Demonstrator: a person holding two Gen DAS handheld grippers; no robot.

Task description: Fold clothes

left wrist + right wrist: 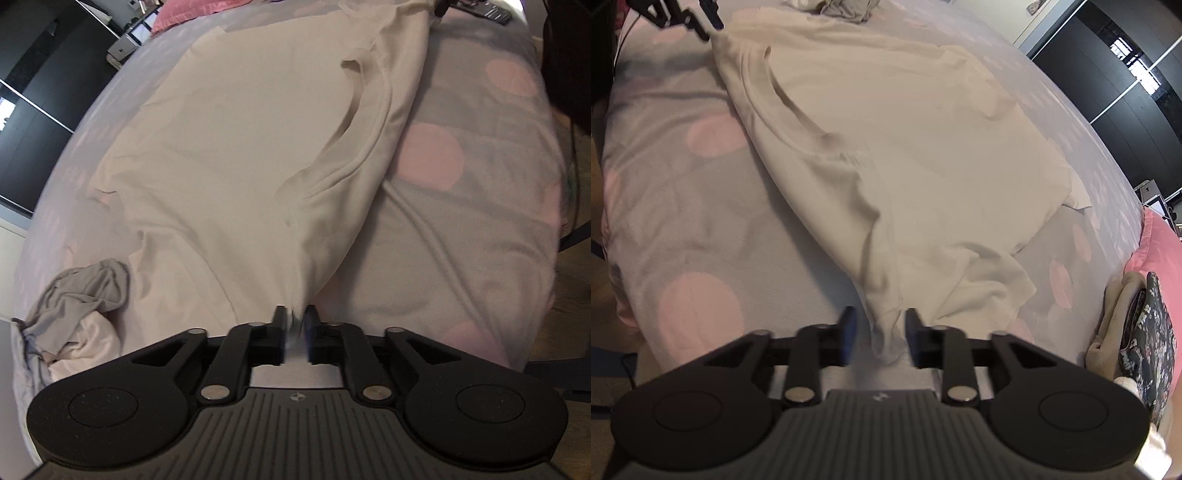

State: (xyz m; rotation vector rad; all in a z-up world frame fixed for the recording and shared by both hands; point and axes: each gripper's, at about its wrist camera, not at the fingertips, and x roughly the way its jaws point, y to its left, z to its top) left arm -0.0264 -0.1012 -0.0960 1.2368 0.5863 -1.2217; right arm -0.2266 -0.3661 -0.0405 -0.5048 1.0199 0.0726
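A cream T-shirt (240, 147) lies spread on a grey bed cover with pink dots (461, 221), neckline toward the bed's near edge. My left gripper (295, 321) stands at one shoulder corner, jaws slightly apart, with a bunch of the cloth lying between them. In the right wrist view the same T-shirt (905, 147) runs away from my right gripper (881, 328). That gripper is open, and the other shoulder corner hangs loose between its fingers with a gap on each side. Each gripper also shows far off in the other's view: left gripper (701, 22), right gripper (441, 9).
A crumpled grey and white heap of clothes (81, 299) lies at the shirt's far side. Pink bedding (1160, 251) and a dark floral item (1145, 332) sit at the bed's head end. Dark wardrobe doors (37, 92) stand beyond the bed. Wooden floor (569, 295) shows past the bed edge.
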